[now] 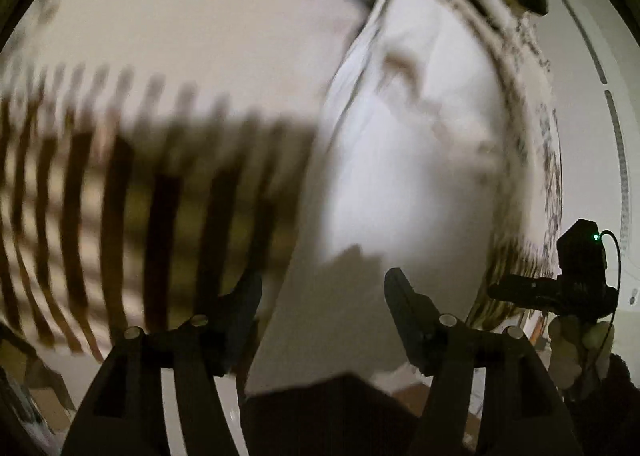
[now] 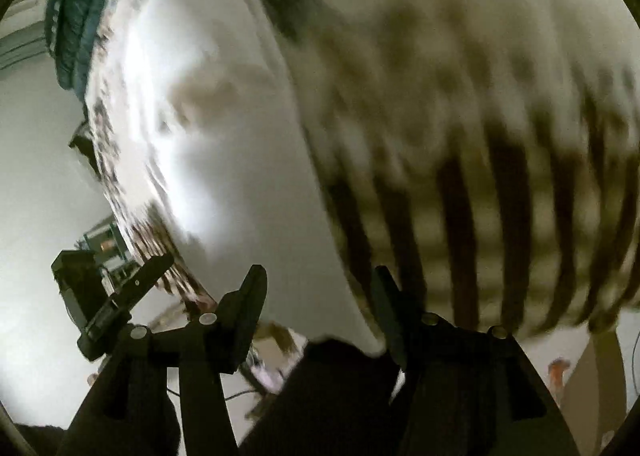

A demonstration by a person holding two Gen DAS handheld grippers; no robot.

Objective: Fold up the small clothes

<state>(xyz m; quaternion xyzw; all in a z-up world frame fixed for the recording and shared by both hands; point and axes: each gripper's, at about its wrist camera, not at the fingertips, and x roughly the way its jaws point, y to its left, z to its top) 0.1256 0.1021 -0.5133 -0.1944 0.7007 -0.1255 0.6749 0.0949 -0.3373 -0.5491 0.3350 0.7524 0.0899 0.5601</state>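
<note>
Patterned bed cover; white garment and brown-striped cloth upon it

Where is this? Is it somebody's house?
Probably a home, maybe a bed or table. A white garment lies on a striped cloth, with a pale floor beside. It is too blurry to be sure.

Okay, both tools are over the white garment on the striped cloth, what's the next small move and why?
Probably lower both tools onto the near edge of the white garment and close on it. The left tool and right tool both show a gap between their jaws with nothing pinched, and the garment lies spread on the striped cloth. The frames are blurred, so the exact edge is hard to place.
</note>
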